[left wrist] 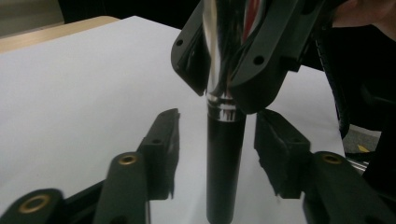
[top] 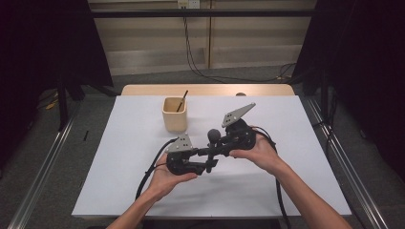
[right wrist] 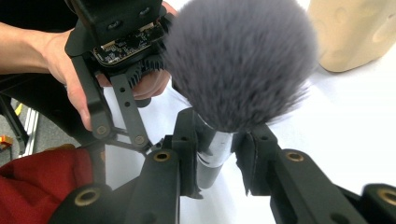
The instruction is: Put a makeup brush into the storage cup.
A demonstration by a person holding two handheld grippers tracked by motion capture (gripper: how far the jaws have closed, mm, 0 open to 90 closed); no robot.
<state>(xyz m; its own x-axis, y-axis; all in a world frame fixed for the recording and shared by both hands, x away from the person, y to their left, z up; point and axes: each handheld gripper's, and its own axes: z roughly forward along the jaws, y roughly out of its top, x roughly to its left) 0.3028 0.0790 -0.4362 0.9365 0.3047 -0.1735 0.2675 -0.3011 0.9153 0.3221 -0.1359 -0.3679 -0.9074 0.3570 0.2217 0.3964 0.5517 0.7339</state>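
Handing the makeup brush (right wrist: pixel 233 60) between grippers is the step judged to be in hand. The brush is held above the middle of the white surface (top: pixel 296 157), its chrome ferrule clenched by the right gripper (right wrist: pixel 219 158). The black handle (left wrist: pixel 224 163) is flanked by the left gripper (left wrist: pixel 219 149), whose fingers (left wrist: pixel 163 149) are not yet seen pressing it. The left fingers should be closed squarely on the handle before the right grip is released. The wooden cup (top: pixel 174 114) stands toward the far edge.

white table (top: pixel 119 181) on grey carpet (top: pixel 62 157), black curtains (top: pixel 43 43) behind.
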